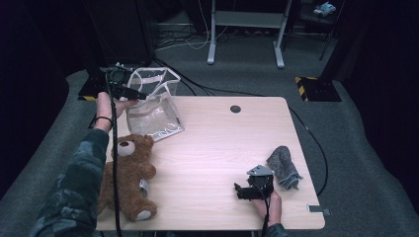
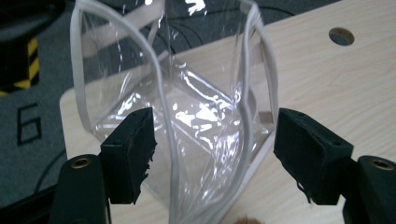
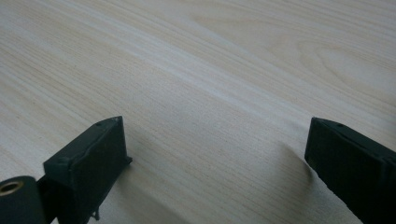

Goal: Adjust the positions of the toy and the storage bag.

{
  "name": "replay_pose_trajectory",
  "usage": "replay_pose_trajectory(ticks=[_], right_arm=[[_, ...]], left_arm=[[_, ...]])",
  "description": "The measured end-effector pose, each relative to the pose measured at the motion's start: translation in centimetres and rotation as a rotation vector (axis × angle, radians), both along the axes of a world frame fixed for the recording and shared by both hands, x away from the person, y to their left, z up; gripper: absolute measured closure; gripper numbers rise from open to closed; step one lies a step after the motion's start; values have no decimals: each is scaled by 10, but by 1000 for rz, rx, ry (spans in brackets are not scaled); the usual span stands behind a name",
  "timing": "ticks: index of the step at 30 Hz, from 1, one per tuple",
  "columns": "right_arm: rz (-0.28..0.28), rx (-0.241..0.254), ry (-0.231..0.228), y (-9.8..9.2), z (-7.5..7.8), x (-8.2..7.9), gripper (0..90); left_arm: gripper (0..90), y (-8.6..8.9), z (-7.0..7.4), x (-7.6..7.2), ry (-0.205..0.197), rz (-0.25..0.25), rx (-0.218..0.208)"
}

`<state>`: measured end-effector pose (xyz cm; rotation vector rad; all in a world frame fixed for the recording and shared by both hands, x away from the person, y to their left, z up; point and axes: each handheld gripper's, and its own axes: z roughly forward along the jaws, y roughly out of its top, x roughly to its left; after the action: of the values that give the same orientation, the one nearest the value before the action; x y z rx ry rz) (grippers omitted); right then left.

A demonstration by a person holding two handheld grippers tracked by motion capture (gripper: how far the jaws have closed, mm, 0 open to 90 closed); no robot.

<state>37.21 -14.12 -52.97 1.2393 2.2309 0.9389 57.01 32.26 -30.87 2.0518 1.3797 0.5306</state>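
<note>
- The clear plastic bag stands upright at the far left corner of the table, its mouth open upward and its white-trimmed rim and handles raised, so it looks set up to be filled.
- In the left gripper view, the bag's white-edged side fold runs between your jaws, but neither pad presses on it; the film hangs free in the gap.
- Your left gripper hovers at the bag's near-left top edge with its jaws spread. Nothing is pinched.
- That placement suggests you are working the bag's mouth, shaping or widening the opening rather than lifting the bag.
- The teddy bear lies on its back at the near left edge, just in front of the bag. It is probably the thing meant to go inside, which would explain why the bag stands open right beside it.
- Your right gripper rests low on the table at the near right, jaws wide apart over bare wood, holding nothing; it seems parked while the left does the work.
- The grey cloth lies crumpled just to the right of your right gripper, untouched.
</note>
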Motion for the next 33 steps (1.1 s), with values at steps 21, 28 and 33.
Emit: replay_pose_trajectory(ticks=[21, 28, 33], right_arm=[[0, -1, -3, 0, 0, 0, 50], [-1, -2, -4, 0, 0, 0, 50], [-1, -2, -4, 0, 0, 0, 50]], left_arm=[[869, -1, -28, 12, 159, 89, 4], [869, -10, -26, 16, 117, 83, -41], [868, -20, -29, 19, 106, 68, -71]])
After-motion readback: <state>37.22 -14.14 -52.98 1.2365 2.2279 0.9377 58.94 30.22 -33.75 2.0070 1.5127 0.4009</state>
